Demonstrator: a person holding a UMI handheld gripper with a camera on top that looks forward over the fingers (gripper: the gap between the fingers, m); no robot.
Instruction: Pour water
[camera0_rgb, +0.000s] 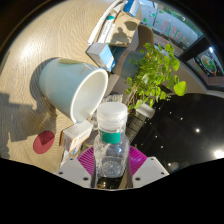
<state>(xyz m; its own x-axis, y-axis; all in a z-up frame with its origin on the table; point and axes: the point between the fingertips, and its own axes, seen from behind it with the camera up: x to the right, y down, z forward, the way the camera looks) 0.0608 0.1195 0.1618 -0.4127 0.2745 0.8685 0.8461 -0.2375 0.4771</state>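
Between my gripper (111, 172) fingers sits a clamped water bottle (112, 142), its base hidden; beyond, a tipped mint cup (75, 88) and plant (157, 72).

We see a small clear plastic water bottle (112, 143) standing upright between the two fingers of the gripper (111, 166) — its teal cap still screwed on, a white label band just beneath it. The magenta pads (87, 159) sit against its lower body on either side, pressing on it. Just beyond the bottle and a little to its left lies a pale mint-green cup (72, 87) — tipped on its side on the light tabletop, its wide open mouth turned toward the bottle, the white inside showing and apparently dry.
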